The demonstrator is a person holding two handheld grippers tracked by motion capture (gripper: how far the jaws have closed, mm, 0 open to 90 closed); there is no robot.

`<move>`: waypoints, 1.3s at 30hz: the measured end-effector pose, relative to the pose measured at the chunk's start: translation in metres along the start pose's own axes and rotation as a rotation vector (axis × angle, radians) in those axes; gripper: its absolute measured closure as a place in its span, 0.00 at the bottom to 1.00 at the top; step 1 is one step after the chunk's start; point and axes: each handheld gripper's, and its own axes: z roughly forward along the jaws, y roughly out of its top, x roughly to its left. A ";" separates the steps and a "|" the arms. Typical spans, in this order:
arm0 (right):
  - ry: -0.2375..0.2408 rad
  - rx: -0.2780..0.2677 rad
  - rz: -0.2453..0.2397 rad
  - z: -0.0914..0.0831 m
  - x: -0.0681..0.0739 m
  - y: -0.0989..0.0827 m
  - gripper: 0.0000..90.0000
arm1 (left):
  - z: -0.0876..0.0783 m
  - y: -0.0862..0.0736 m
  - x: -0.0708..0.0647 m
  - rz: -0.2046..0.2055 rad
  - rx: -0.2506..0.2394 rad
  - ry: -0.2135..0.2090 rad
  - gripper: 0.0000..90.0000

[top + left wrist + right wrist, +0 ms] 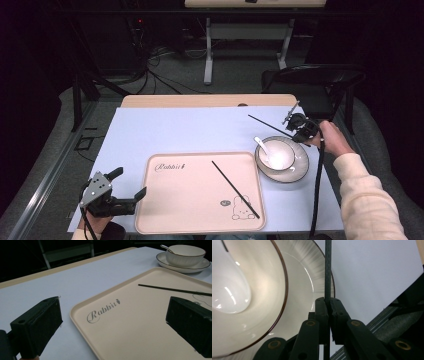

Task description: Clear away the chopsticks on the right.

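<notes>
A beige tray (pixel 170 200) marked "Rabbit" lies at the table's front, with one black chopstick (pixel 235 189) lying diagonally on it. My left gripper (pixel 131 186) stands open at the tray's left edge, its jaws wide apart over the tray corner (pixel 75 312). A white bowl (pixel 278 154) with a white spoon (pixel 262 146) sits on a saucer (pixel 300 167) to the right of the tray. My right gripper (pixel 301 134) is shut on a second chopstick (pixel 267 125) just behind the saucer; this chopstick (pixel 327 270) runs up from the closed jaws past the saucer rim (pixel 318 262).
A pale blue mat (pixel 200 130) covers the wooden table. A black chair (pixel 320 82) stands behind the table's right corner. Cables lie on the floor beyond the table's far edge.
</notes>
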 end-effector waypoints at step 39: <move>0.025 -0.056 0.173 -0.102 0.096 0.027 0.95 | 0.000 0.000 0.000 0.000 0.000 0.003 0.00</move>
